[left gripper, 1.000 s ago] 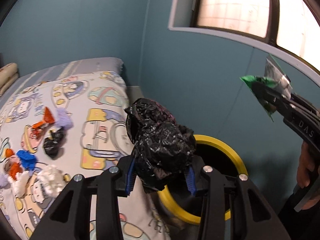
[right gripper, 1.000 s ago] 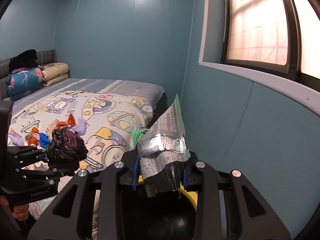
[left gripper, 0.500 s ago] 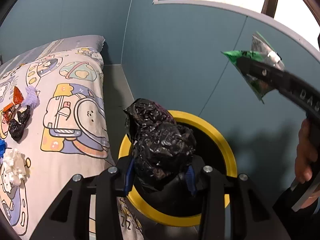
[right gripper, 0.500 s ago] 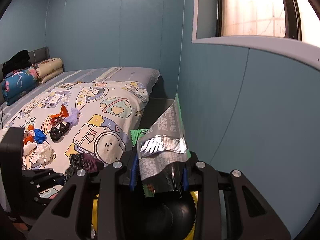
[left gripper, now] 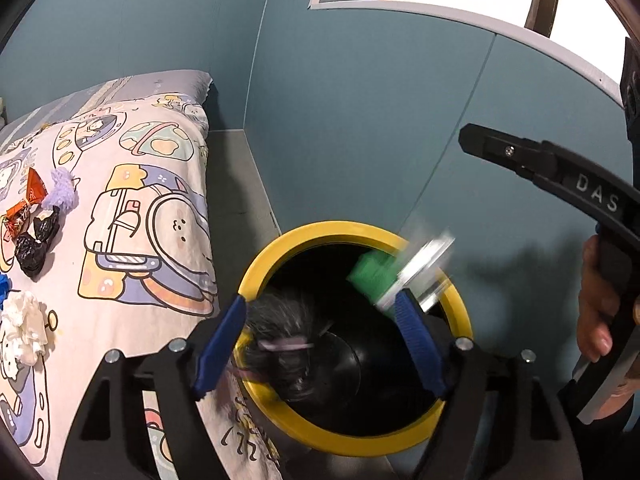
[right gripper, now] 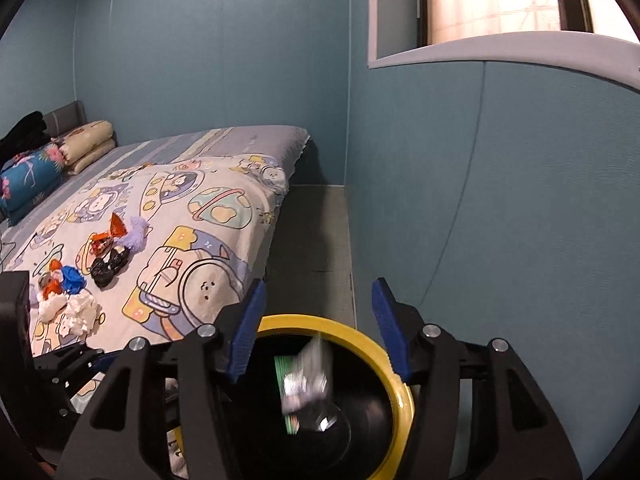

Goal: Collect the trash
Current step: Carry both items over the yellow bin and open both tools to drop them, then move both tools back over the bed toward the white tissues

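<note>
My left tongs point(left gripper: 320, 344) are opening over the bin point(left gripper: 456, 300), and nothing is pressed between their blue pads now; the black bag point(left gripper: 286, 344) that they clenched a second ago is blurred just below them, dropping inside the yellow rim. My right tongs point(right gripper: 316, 328) are opening too, with nothing between them: the silver and green wrapper point(right gripper: 306, 380) that stood upright in their grip a second ago is now a blur inside the bin's dark mouth. In the left view the same wrapper streaks past the far side of the rim, and my right hand point(left gripper: 600, 304) holds the handle of the right tongs at the edge of the picture. Both tongs sit lower and nearer the bin than before, so the bin fills more of each view.

The bin stands on the floor point(right gripper: 316, 240), in the narrow strip between the bed point(right gripper: 224, 216) and the blue wall point(right gripper: 500, 200). On the cartoon bedspread, well apart from the bin, more trash lies in a loose cluster: an orange wrapper point(right gripper: 114, 226), a purple tuft point(right gripper: 136, 232), a small black bag point(right gripper: 108, 264), a blue scrap point(right gripper: 72, 276) and white crumpled tissue point(right gripper: 80, 310). Pillows point(right gripper: 86, 142) lie at the head of the bed, and a window point(right gripper: 500, 4) is set high in the wall.
</note>
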Demonstrator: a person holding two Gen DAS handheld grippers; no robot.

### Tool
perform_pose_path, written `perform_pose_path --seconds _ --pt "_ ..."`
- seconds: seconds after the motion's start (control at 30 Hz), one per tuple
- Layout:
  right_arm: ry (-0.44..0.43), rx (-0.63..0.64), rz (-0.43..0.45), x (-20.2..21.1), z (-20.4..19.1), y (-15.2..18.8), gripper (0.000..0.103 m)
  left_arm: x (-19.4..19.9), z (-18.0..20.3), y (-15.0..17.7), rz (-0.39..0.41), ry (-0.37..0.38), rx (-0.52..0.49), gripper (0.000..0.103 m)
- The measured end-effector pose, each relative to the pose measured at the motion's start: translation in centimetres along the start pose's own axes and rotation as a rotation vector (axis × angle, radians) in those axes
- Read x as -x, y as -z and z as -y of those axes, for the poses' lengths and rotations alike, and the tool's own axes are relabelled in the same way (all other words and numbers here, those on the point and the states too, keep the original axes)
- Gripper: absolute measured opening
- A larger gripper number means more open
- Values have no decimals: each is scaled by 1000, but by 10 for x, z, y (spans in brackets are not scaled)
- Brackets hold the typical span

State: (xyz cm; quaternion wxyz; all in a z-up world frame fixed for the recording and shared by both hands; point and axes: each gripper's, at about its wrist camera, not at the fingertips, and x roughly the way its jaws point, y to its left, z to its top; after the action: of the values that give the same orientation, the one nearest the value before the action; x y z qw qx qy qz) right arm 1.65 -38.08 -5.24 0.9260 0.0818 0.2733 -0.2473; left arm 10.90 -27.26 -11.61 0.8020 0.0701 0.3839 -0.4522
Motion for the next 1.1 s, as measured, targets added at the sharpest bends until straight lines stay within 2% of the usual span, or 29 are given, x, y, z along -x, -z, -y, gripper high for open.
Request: perform_pose_path --seconds 0.33,0.53,0.8,1.1 --pt "-15 -25 41 11 2 -3 54 12 -12 -4 34 -24 29 79" --pt "-37 -12 94 25 -2 -5 54 35 -25 -11 82 -57 47 79" --pt "-75 26 121 34 -19 -7 54 77 -56 -14 154 -133 94 79" --pt "-111 82 150 41 -50 -15 55 122 -94 -13 208 -282 129 79"
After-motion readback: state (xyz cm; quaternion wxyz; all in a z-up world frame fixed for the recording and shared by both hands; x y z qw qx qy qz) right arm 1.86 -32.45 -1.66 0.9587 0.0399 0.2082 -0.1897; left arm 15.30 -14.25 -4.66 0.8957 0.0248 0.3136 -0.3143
